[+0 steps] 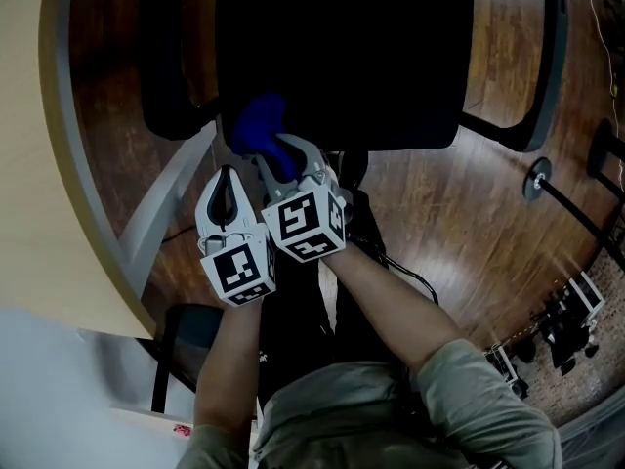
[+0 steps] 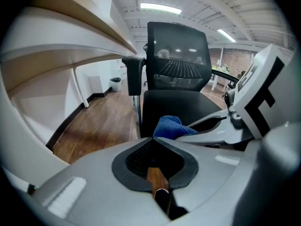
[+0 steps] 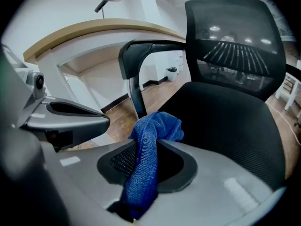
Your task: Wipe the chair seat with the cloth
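Where the cloth (image 3: 151, 126) is: clamped in the right gripper (image 3: 149, 142), with a blue bunch sticking out past the tips and a tail hanging back through the jaw opening. It sits over the near corner of the seat (image 3: 225, 121); whether it touches the fabric I cannot tell.
Grip: the right gripper is clenched on the cloth and angled down toward the seat.
Other hand: the left gripper (image 2: 153, 140) has its tips closed together with nothing between them. It sits just beside the right one, short of the seat's front edge.
Seat: black, broad and bare, with almost all of it lying beyond the cloth.
Step in hand: as I judge it, setting the cloth onto the seat for a first stroke.
How to do it well: lower until the bunch flattens on the fabric, not the hard tips. Keep the clamp firm so the tail does not slip out. Sweep from the near corner across in overlapping passes, working toward the backrest (image 3: 235, 51).
Risk: little cloth sticks out, so the tips may scrape. A chair like this may swivel under a push, so press lightly.
Spare hand's use: probably best kept clear of the stroke, or steadying the armrest (image 3: 136, 45).
Backrest: black mesh, upright behind the seat.
Beyond the armrest: the counter (image 3: 94, 29), a curved pale edge.
Underneath: brown wood floor (image 1: 459, 223) around the chair.
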`<state>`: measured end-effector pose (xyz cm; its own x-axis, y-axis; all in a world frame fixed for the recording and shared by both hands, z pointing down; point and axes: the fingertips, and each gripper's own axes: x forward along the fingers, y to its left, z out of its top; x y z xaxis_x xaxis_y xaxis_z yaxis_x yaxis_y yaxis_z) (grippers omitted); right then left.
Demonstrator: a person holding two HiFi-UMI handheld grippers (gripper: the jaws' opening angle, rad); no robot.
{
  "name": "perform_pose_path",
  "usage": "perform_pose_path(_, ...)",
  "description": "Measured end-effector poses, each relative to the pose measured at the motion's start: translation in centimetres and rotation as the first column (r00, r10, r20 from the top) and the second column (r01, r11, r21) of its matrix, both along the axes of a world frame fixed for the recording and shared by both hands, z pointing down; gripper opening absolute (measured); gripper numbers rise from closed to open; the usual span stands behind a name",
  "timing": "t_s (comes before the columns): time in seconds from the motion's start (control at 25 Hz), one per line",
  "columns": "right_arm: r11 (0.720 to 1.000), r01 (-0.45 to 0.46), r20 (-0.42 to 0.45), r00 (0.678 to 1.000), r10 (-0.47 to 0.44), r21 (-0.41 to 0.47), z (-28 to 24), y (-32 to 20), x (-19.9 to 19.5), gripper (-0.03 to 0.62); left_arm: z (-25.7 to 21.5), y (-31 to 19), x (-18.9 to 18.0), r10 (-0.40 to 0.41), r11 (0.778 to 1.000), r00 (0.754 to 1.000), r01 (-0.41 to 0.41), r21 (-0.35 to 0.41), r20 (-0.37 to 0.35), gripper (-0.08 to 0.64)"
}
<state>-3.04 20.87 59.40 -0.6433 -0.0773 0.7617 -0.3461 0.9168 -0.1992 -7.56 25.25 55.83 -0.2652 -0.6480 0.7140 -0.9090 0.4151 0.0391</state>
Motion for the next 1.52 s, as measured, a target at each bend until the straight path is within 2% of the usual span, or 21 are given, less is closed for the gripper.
perform_pose_path(0.24,0.996,-0.089,-0.019,0.996,0.089,0.014,-0.5,-3.2,4.2,0.098,-0.6,-3.6,3.2,0.082,0.996,0.997,-0.082,0.018,-0.003,0.005)
perform_pose_path(0.44,0.981,-0.189,-0.047,0.981,0.19,0.035,-0.9,-6.6,9.1,0.098,-1.4,-6.8,6.9,0.165,0.986,0.986,-0.165,0.037,-0.007,0.005)
perform_pose_path(0.76,0.941,-0.331,-0.069,0.94,0.335,0.062,-1.7,-11.3,16.9,0.098,-2.7,-12.2,12.8,0.296,0.953,0.955,-0.295,0.067,-0.004,0.005)
perform_pose_path(1.2,0.886,-0.457,-0.102,0.88,0.463,0.078,-2.0,-15.3,27.4,0.098,-3.4,-17.0,20.5,0.403,0.913,0.915,-0.401,0.077,-0.012,0.005)
perform_pose_path(1.32,0.871,-0.486,-0.104,0.864,0.492,0.074,-1.9,-16.0,29.6,0.098,-3.4,-17.8,22.6,0.437,0.898,0.899,-0.435,0.065,-0.02,0.004)
perform_pose_path(1.52,0.848,-0.527,-0.103,0.842,0.529,0.051,-1.1,-16.6,32.3,0.098,-2.9,-19.0,25.1,0.456,0.887,0.89,-0.454,0.08,-0.001,0.005)
